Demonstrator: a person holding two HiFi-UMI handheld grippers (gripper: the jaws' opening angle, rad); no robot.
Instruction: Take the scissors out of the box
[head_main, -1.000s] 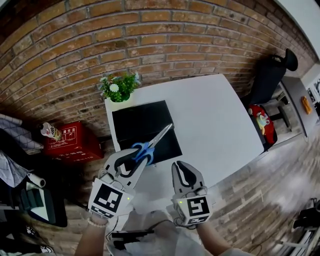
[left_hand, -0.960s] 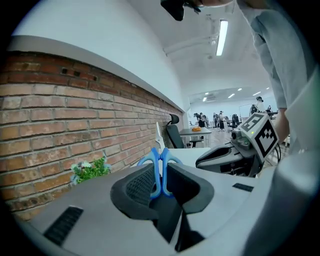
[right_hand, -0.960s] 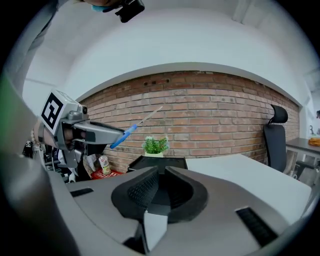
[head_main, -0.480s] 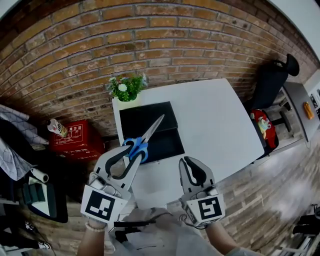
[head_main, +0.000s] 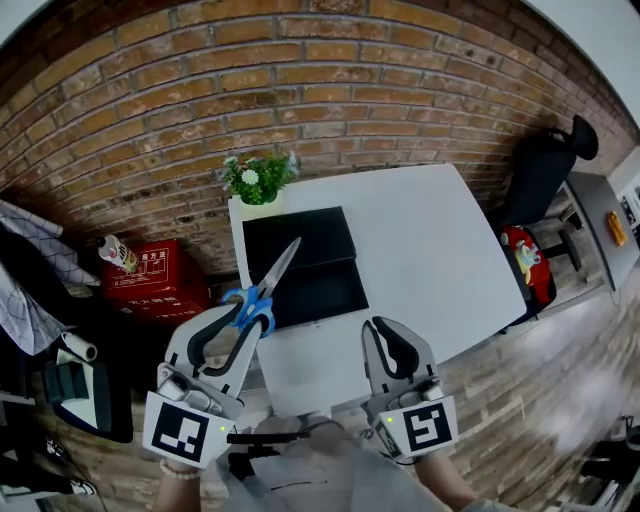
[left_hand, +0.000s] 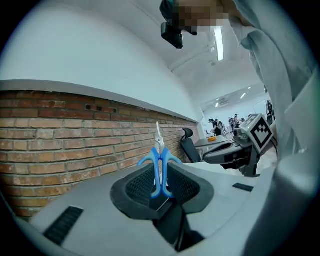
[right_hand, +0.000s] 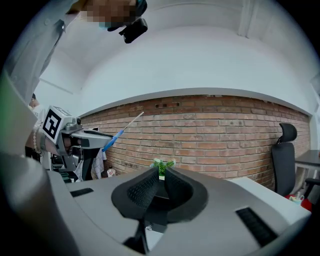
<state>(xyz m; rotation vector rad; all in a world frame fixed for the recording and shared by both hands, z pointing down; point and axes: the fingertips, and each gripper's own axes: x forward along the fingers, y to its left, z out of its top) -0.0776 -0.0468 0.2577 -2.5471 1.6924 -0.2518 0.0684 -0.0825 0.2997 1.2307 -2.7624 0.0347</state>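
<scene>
The scissors (head_main: 264, 287) have blue handles and silver blades. My left gripper (head_main: 243, 322) is shut on the handles, and the blades point up and away toward the brick wall. In the left gripper view the scissors (left_hand: 160, 165) stand upright between the pads. The open black box (head_main: 318, 288) lies on the white table (head_main: 430, 250), below and to the right of the scissors. My right gripper (head_main: 384, 335) hovers over the table's near edge, shut and holding nothing. From the right gripper view the scissors (right_hand: 121, 129) show at the left, held in the air.
A small potted plant (head_main: 257, 180) stands at the table's far left corner, by the brick wall. On the floor to the left sit a red box (head_main: 150, 280) and a bottle (head_main: 117, 254). A black chair (head_main: 545, 150) stands to the right of the table.
Both grippers have risen toward the camera. The left one carried the scissors up and leftward, away from the black box. The right one stayed shut.
</scene>
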